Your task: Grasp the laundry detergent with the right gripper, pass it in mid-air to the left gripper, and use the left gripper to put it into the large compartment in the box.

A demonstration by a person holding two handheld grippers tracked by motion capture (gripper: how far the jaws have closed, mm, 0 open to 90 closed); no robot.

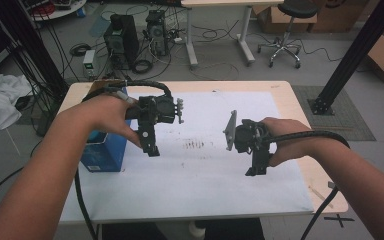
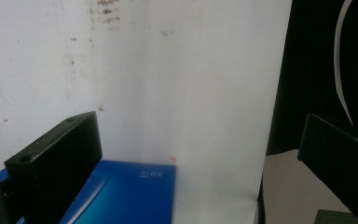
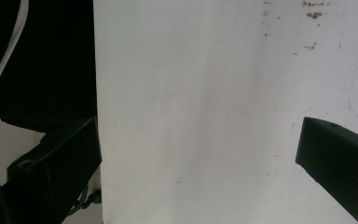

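Left gripper [image 1: 150, 145] hangs above the white sheet [image 1: 200, 170] on the table [image 1: 285, 92], held in the person's left hand [image 1: 107, 117], jaws pointing down. In the left gripper view its two black jaws stand wide apart with nothing between them. Just beside it, toward the table's left edge, stands a blue box [image 1: 105, 152]; one corner of the box shows behind the near jaw in the left gripper view (small white print on it, too blurred to read).

Right gripper [image 1: 257, 167] is held in the right hand [image 1: 285, 140] over the right half of the sheet, well apart from the left one, a grey three-cornered plate on its inner side. Its jaws also stand wide apart and hold nothing; bare sheet lies between them.

Brownish smudges [image 1: 195, 145] mark the sheet between the two grippers. Black cables trail from each gripper toward the near edge.
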